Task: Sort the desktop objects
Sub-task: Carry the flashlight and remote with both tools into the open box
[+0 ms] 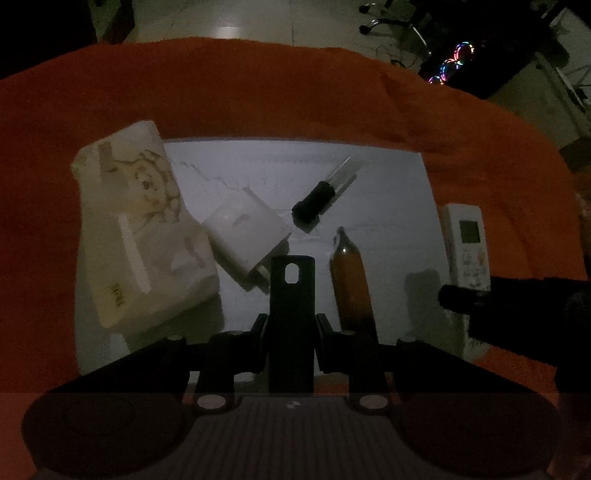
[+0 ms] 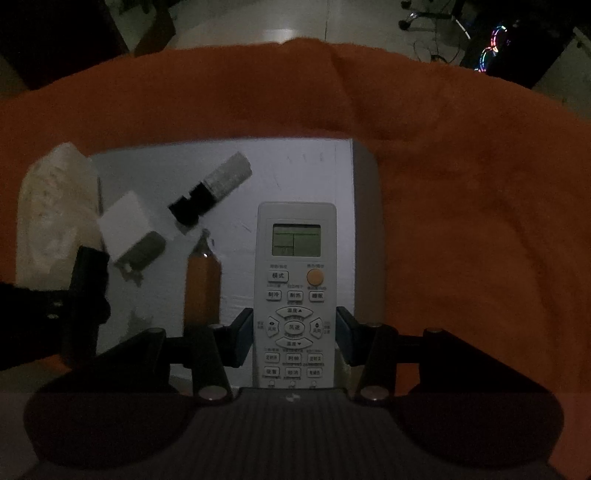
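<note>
Orange cloth (image 1: 295,96) covers the whole work surface; I see its far edge against a pale tiled floor (image 1: 221,22) in both wrist views. Lighting is dim throughout.

On the cloth lies a white sheet (image 1: 388,206), and the sortable items sit on it. Largest is a soft tissue pack (image 1: 136,225) printed with a cartoon figure, at the sheet's left edge. Just right of it, touching or nearly so, I note a white charger block (image 1: 245,230) lying tilted, prongs toward me.

My right gripper (image 2: 294,338) is clamped on the white remote control (image 2: 295,280): both pads press its long sides at the arrow-button section, display end pointing away from me. Whether the remote is clear of the sheet I cannot tell.

My left gripper (image 1: 291,321) is closed narrowly on a flat black piece with a slot near its tip (image 1: 291,291), which stands up between the fingers. I cannot identify it further.

Beside that, on the sheet, an orange tube with a pointed tip (image 1: 349,284) lies lengthwise, between the two grippers. Beyond it rests a small item with a black body and clear cap (image 1: 325,194), angled up to the right.
</note>
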A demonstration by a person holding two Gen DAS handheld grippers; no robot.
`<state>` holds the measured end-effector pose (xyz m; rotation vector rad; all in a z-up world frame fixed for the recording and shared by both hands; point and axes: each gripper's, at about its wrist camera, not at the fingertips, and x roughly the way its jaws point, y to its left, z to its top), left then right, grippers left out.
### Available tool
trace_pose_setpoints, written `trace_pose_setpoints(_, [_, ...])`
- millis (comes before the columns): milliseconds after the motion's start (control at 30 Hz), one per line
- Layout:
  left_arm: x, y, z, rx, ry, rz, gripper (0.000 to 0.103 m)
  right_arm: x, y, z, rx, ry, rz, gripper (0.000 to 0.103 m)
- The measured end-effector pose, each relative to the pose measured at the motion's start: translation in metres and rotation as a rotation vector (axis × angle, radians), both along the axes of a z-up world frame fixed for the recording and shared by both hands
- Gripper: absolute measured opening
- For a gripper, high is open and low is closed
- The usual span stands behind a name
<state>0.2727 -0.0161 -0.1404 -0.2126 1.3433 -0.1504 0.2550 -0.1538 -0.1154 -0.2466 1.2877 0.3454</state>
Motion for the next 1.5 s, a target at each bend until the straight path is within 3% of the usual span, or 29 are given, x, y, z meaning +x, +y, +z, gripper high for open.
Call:
trace_pose_setpoints(467, [-0.050, 0.000, 0.057, 0.015, -0.056, -0.016, 0.021, -0.054, -0.001, 0.074, 0.073, -0.082, 0.012, 0.049])
trace_pose_setpoints(833, [-0.113, -0.011, 0.074, 0.057, -0.084, -0.030, 0.021, -0.111, -0.011, 0.109, 0.108, -0.098, 0.038, 0.049])
trace_pose_setpoints(1233, [-0.200, 0.025, 0.062, 0.111, -0.057, -0.029, 0.021, -0.180, -0.017, 0.100, 0.178, -0.025, 0.082, 0.049])
trace_pose_setpoints(1500, [-0.233, 0.039, 0.024, 0.117, 0.013, -0.012, 0.021, -0.217, -0.025, 0.056, 0.190, 0.096, 0.061, 0.049])
